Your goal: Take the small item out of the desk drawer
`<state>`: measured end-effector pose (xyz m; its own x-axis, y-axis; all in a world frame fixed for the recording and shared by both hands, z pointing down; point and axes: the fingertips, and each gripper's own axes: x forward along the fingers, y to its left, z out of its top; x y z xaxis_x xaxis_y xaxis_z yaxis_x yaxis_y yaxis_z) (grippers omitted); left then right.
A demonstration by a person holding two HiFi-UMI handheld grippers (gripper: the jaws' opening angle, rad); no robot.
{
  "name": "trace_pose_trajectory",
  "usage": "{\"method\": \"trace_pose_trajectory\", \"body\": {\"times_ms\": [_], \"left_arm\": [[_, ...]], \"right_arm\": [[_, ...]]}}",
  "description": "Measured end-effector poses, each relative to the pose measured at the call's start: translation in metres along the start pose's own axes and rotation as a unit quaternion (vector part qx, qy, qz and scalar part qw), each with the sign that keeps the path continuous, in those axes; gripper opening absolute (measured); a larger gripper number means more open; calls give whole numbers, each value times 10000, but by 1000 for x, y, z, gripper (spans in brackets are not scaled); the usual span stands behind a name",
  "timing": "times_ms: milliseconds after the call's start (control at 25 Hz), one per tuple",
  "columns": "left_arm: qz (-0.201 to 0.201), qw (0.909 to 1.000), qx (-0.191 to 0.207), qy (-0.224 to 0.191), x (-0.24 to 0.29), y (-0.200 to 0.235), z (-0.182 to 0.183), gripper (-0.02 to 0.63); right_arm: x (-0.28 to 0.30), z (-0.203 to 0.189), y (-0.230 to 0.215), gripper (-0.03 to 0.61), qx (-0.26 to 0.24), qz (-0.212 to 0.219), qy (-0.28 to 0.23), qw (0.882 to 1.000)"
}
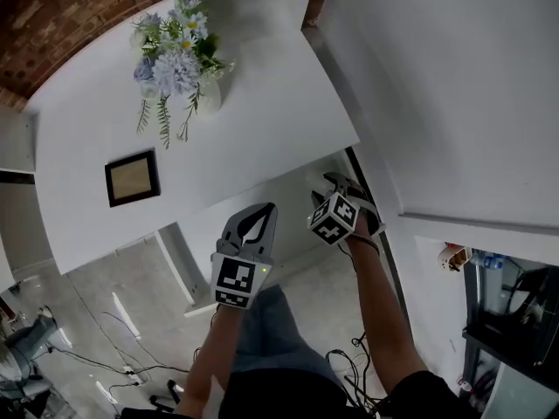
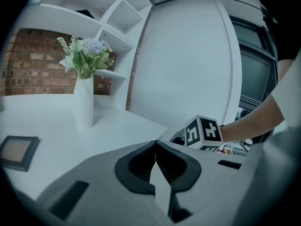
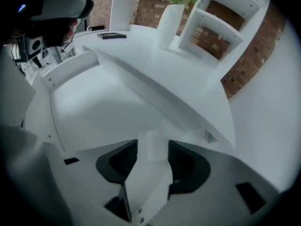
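Observation:
A small white block (image 3: 152, 150) rests on the floor of the open white desk drawer (image 3: 89, 112). My right gripper (image 3: 153, 144) reaches into the drawer, its jaws open with the block between the dark pads (image 3: 186, 166). In the head view the right gripper (image 1: 339, 182) sits at the drawer's right end, under the desk edge, and the block is hidden there. My left gripper (image 1: 258, 210) hovers over the drawer (image 1: 279, 190) near its front, jaws shut and empty. In its own view the left gripper (image 2: 155, 146) faces the desktop, with the right gripper's marker cube (image 2: 203, 133) just beyond it.
On the white desktop (image 1: 262, 103) stand a white vase of flowers (image 1: 179, 59) and a small dark picture frame (image 1: 133, 178). A white wall panel (image 1: 454, 85) rises on the right. Shelves (image 3: 221, 22) and brick wall lie behind. Cables (image 1: 113, 360) trail on the floor.

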<state>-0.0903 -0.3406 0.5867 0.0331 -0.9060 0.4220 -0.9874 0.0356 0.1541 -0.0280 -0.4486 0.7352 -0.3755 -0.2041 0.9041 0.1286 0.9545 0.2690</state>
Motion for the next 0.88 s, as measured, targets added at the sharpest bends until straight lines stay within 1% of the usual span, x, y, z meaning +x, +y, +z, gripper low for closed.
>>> {"method": "trace_pose_trajectory", "body": {"times_ms": [160, 320, 440, 560, 600, 680, 880], "left_arm": [[50, 9999, -79, 136, -1, 4, -17, 9], [73, 9997, -129, 194, -2, 8, -25, 9], [70, 9997, -132, 218, -2, 11, -29, 9], [63, 9996, -141, 248, -3, 11, -31, 9], [58, 9996, -144, 256, -3, 11, -32, 9], [53, 9995, -151, 268, -5, 11, -33, 9], [59, 9995, -176, 248, -7, 15, -34, 9]], "right_arm": [[26, -8, 1, 196, -262, 78, 333, 9991], [43, -13, 0, 196, -294, 204, 545, 9979], [48, -10, 0, 196, -253, 323, 559, 9976], [53, -11, -2, 193, -427, 307, 644, 9965], [53, -11, -3, 154, -507, 285, 668, 9961], [53, -11, -2, 150, -630, 288, 679, 9953], [48, -7, 2, 144, -723, 339, 625, 9949]]}}
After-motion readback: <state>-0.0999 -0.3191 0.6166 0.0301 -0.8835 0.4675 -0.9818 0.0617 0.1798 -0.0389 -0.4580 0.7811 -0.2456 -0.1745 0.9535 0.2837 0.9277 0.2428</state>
